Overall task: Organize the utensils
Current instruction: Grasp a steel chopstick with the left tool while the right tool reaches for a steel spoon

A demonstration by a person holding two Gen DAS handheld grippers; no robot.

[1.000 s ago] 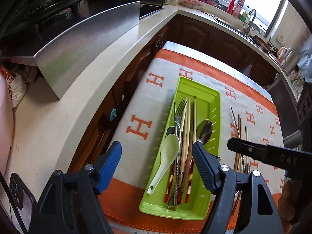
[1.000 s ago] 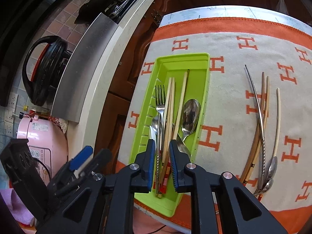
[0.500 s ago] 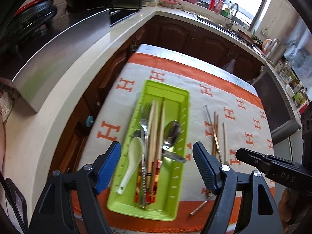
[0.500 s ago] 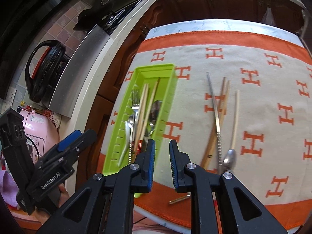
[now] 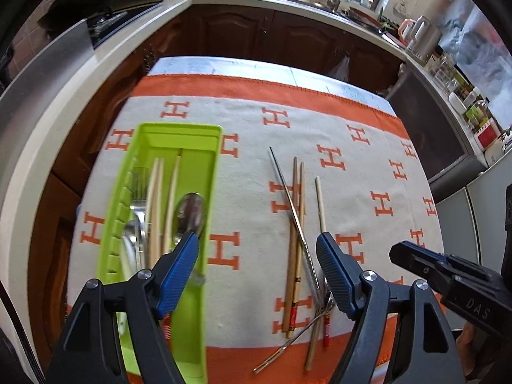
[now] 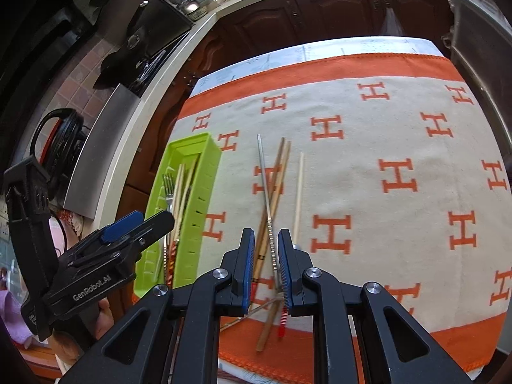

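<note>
1. Green tray (image 5: 204, 211) sits at the left on an orange-and-cream cloth (image 5: 358, 172); it holds a fork (image 6: 168, 185), a spoon (image 5: 191, 211) and pale chopsticks (image 5: 156, 204).
2. A loose pile lies on the cloth to the right of the tray and apart from it: two brown chopsticks (image 5: 296, 224), a metal chopstick (image 5: 289, 192) crossing them, and a single pale chopstick (image 5: 320, 201).
3. Left gripper (image 5: 257, 257): jaws spread wide, nothing between the pads, hanging above the cloth between tray and pile.
4. Right gripper (image 6: 266, 254): jaws nearly together with a narrow gap, gripping nothing, poised over the pile.
5. Counter (image 5: 44, 134) runs along the left.
</note>
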